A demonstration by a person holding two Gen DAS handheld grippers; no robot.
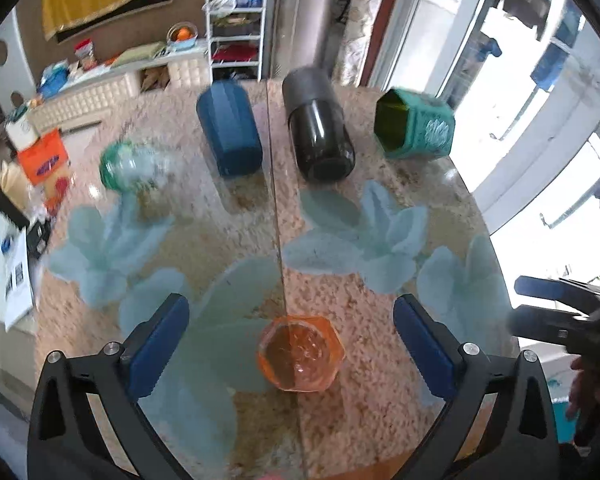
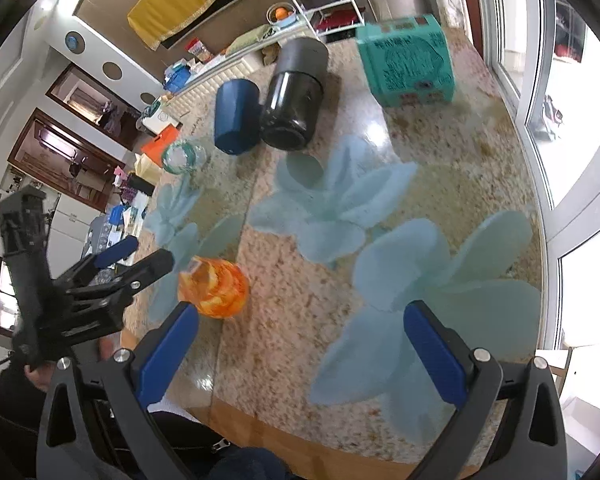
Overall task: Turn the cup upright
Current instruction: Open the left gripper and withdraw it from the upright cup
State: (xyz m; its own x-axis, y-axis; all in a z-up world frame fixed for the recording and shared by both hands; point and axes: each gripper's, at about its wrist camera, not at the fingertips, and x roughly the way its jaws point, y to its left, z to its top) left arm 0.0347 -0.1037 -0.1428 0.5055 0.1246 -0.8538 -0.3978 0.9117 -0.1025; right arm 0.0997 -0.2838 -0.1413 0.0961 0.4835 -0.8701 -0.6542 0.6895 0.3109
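My left claw (image 1: pixel 291 338) hangs with its blue-padded fingers spread wide, gripping nothing, and the orange cup (image 1: pixel 301 354) sits on the table (image 1: pixel 380 320) just beyond and between them — mouth up, from what I can see straight down into it. It's translucent, faceted plastic with a hexagonal rim, and it looks already upright. My right claw (image 2: pixel 302 350) is also spread apart and empty, off to the right of that cup.

The cups left to turn lie in a row at the far side, well apart from both claws: a clear, green-tinted glass (image 1: pixel 130 166) far left, a matte blue tumbler (image 1: pixel 229 128), a glossy black cylinder with a grey band (image 1: pixel 318 130), and a teal hexagonal cup (image 1: pixel 414 124) far right, printed with a pale pattern. The blue and black ones lie with their long axes running near-to-far — the teal one's mouth opens leftward. I judge the right claw nearer the teal cup, the left nearer the glass. The table is speckled stone under glass with frosted leaf shapes.
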